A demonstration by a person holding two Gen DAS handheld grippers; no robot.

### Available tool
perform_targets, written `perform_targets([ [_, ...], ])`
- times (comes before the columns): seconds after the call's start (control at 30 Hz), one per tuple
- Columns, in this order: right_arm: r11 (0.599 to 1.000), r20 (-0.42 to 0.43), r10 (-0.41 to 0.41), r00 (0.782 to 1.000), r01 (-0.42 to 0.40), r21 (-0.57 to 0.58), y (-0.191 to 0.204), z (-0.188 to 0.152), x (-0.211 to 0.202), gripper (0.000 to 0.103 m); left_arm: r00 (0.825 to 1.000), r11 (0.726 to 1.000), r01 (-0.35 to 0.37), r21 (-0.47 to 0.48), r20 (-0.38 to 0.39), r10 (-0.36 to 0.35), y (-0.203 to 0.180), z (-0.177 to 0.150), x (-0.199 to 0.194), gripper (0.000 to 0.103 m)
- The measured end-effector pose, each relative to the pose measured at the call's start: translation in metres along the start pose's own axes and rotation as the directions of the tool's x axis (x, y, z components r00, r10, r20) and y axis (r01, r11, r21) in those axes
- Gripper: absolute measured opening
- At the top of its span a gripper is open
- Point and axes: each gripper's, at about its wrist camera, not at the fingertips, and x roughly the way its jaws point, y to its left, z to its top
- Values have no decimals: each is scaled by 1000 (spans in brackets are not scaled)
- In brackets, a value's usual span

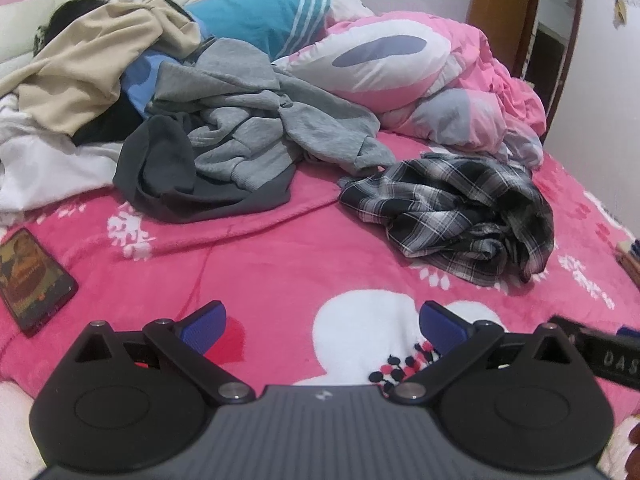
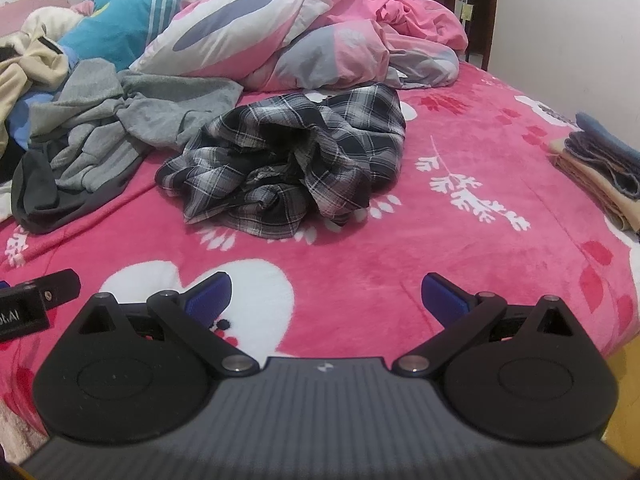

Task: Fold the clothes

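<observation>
**Q:** On the bed, what lay in front of the two grippers?

**A:** Across a pink fleece blanket [image 1: 280, 264] printed with white hearts and leaf sprigs, a crumpled black-and-white plaid shirt [image 1: 452, 216] sat in a loose heap, well apart from both tools. Both wrist views showed it ahead of the fingers, toward the right in the left view and near the middle in the right view [image 2: 288, 168].

**Q:** What state were the tools in?

**A:** The left gripper [image 1: 323, 330] had its blue-padded fingers [image 1: 204, 328] spread wide with nothing between them, poised above a white heart on the blanket. The right gripper [image 2: 326, 300] was likewise spread wide and empty. Each view caught the edge of the other tool at its side.

**Q:** What else was on the bed?

**A:** Behind and left of the plaid shirt lay a rumpled grey hoodie [image 1: 248, 120] with a dark grey garment [image 1: 172, 176] beside it. Farther back were a beige garment [image 1: 92, 68], a teal top with white stripes [image 1: 264, 16], and a bunched pink quilt [image 1: 420, 68]. A phone [image 1: 30, 280] rested flat at the blanket's left edge. In the right view, a small stack of folded clothes [image 2: 604, 168] sat at the bed's right edge.
</observation>
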Motion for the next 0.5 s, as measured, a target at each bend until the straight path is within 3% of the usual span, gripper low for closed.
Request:
perform_targets([
  [0.27,999,78,40,996,-37,-34,-22,-12,15,102,995,989,99,-113,-2,-100,11,9,29,103],
  [0.4,996,172,70,983,-58,-71,-29,6,22,102,992,994,100,-33,78,-97,-2,36,47,103],
  [0.5,988,265,140,954,-118,-97,-34,34,27,102,983,992,125,35,132,-128,-17,58,61,103],
])
